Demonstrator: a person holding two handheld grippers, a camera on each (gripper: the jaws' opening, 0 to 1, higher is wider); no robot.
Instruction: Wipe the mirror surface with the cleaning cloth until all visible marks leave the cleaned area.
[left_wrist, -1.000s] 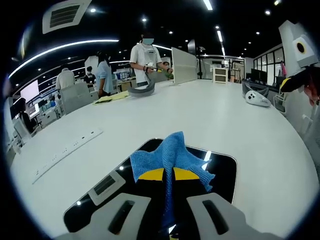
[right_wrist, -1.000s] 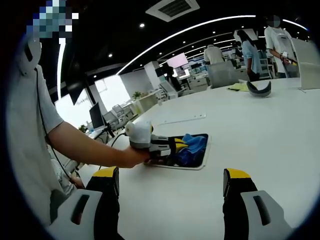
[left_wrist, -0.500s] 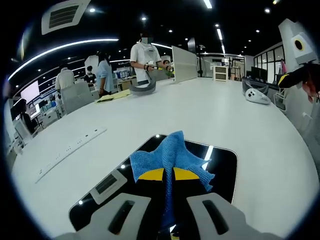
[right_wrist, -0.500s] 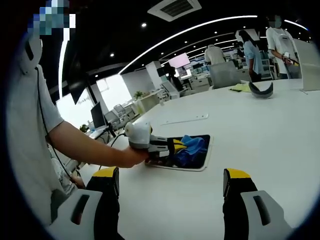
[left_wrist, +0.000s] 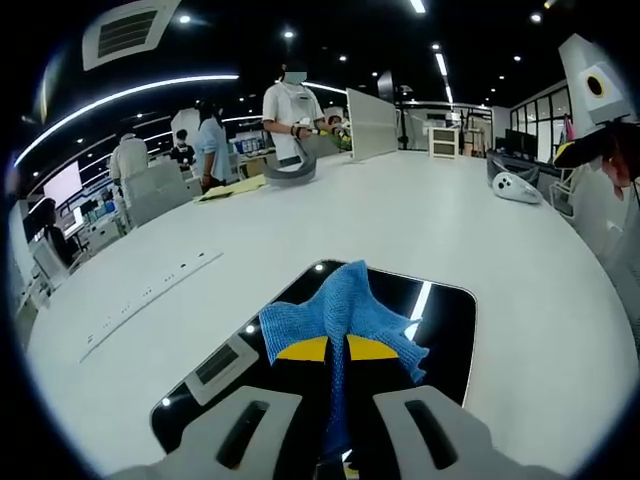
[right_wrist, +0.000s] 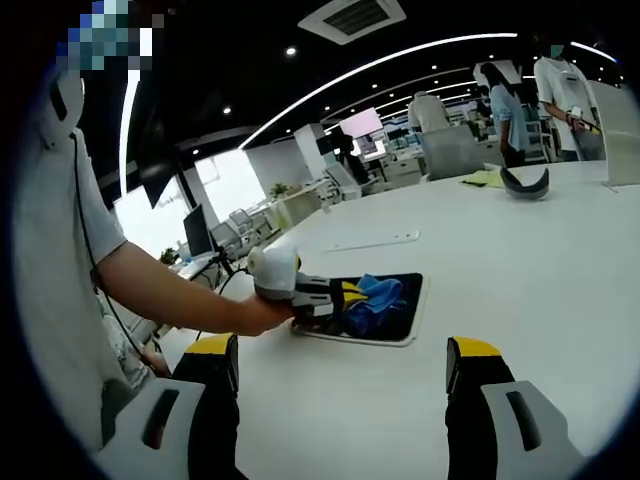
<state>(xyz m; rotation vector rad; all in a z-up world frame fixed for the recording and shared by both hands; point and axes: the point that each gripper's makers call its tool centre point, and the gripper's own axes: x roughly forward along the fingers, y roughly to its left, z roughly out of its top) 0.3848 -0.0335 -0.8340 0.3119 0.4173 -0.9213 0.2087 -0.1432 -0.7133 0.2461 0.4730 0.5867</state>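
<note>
A dark mirror (left_wrist: 440, 320) with rounded corners lies flat on the white table (left_wrist: 420, 220) and reflects ceiling lights. A blue cleaning cloth (left_wrist: 345, 310) rests on it, bunched up, with my left gripper (left_wrist: 336, 348) shut on it between yellow-tipped jaws. In the right gripper view the mirror (right_wrist: 405, 315) lies ahead at centre, the cloth (right_wrist: 375, 298) sits on it, and the left gripper (right_wrist: 345, 297) is held there by a person's hand. My right gripper (right_wrist: 340, 362) hangs open above the table, well short of the mirror, with nothing between its jaws.
A white strip (left_wrist: 150, 297) lies on the table left of the mirror. A grey curved object (left_wrist: 290, 175) and yellow papers (left_wrist: 228, 190) lie at the far side, where several people stand. A white device (left_wrist: 515, 187) sits far right.
The left gripper has drawn the cloth back a little over the mirror, toward the near edge. The right gripper has stayed open and still.
</note>
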